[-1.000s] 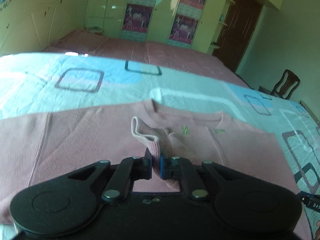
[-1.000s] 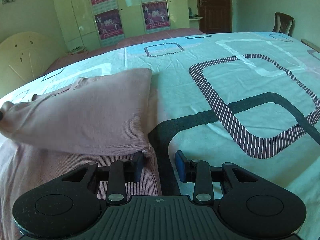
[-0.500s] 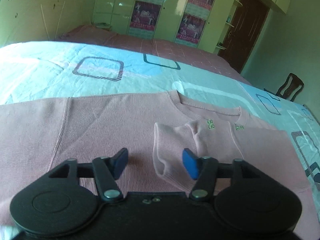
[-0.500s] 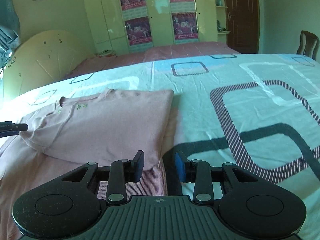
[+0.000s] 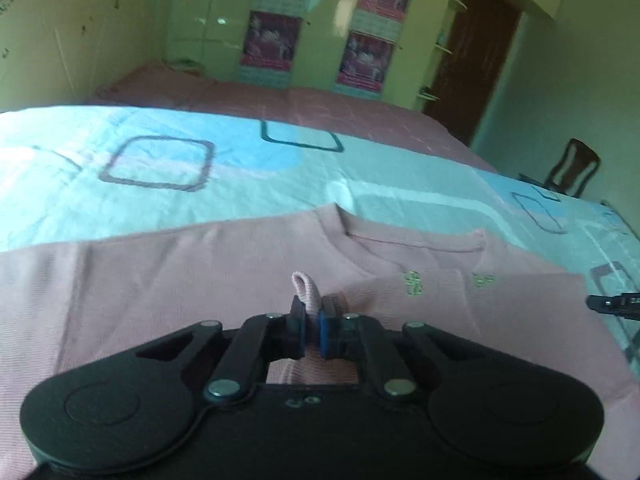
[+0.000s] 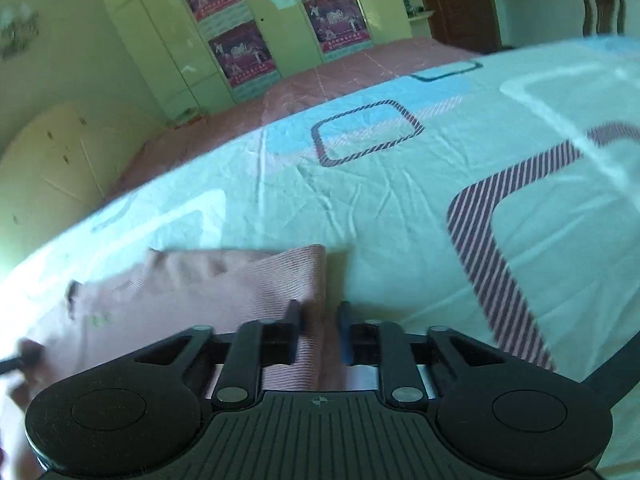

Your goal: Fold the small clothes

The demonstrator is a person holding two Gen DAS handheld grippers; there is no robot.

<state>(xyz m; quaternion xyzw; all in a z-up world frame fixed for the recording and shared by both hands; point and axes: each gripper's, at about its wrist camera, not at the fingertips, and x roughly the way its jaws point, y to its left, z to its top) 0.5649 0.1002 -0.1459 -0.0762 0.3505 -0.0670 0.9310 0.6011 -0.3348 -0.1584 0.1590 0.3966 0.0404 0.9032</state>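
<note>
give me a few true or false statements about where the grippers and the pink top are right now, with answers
1. The left gripper is shut on a cuff of the ribbed pink knit top. True.
2. The pink top lies on a bare wooden floor. False: it lies on a light blue bedsheet with square patterns.
3. The right gripper is shut tight on the fabric. False: its jaws stand apart, with the folded edge of the top between them.
4. Small green embroidery shows below the top's neckline. True.
5. A dark wooden chair stands beyond the bed in the left wrist view. True.
6. The wardrobe doors are plain. False: posters hang on them.
</note>
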